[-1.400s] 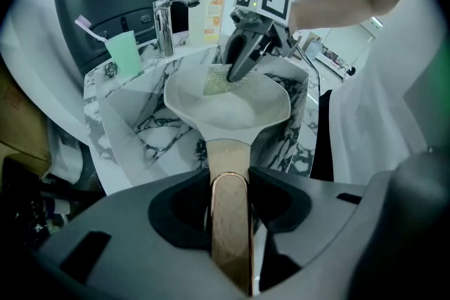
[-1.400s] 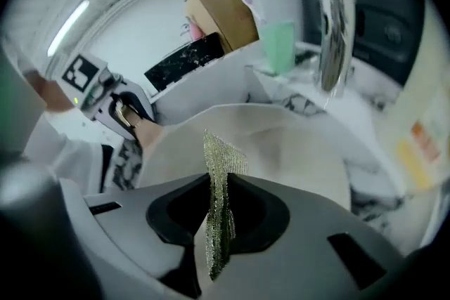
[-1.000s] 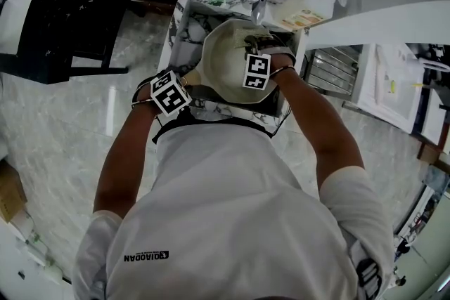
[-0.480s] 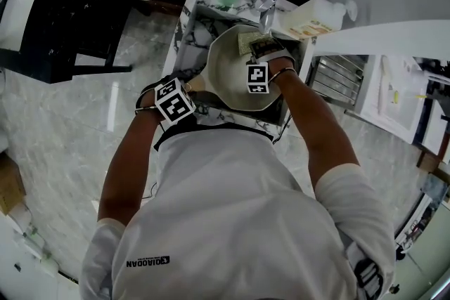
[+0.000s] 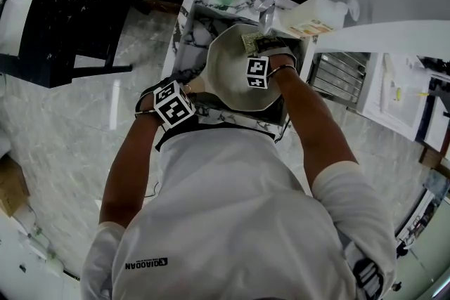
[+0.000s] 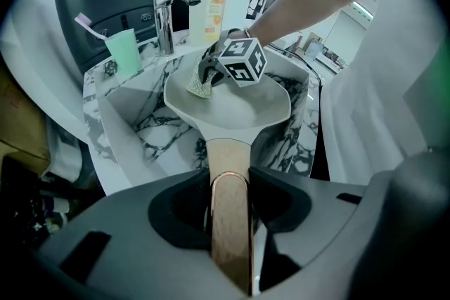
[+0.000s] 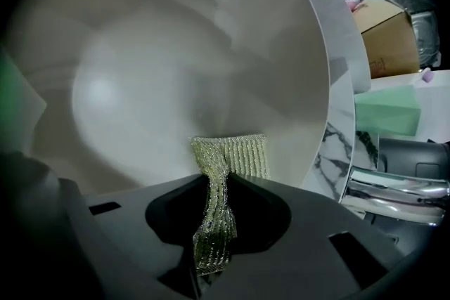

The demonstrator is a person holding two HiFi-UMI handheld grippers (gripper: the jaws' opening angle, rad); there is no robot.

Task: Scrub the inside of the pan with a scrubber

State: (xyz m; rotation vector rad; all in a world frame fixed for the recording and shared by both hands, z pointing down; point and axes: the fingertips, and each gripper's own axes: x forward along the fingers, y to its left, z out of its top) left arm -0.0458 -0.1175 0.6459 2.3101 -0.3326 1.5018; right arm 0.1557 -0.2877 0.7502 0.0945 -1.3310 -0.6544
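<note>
One scrubber (image 7: 232, 154) in right gripper (image 7: 213, 194), against pan (image 7: 176, 60)

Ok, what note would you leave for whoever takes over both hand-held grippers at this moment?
Left hand-held gripper: shut on the tan wooden handle of the pale cream pan, holding it over the marble-patterned sink.
Right hand-held gripper: shut on the yellow-green mesh scrubber, its free end against the pan's inner wall.
Done: scrubber is in contact; progress can't be judged.
Left: scrub round the rest of the inside.
</note>
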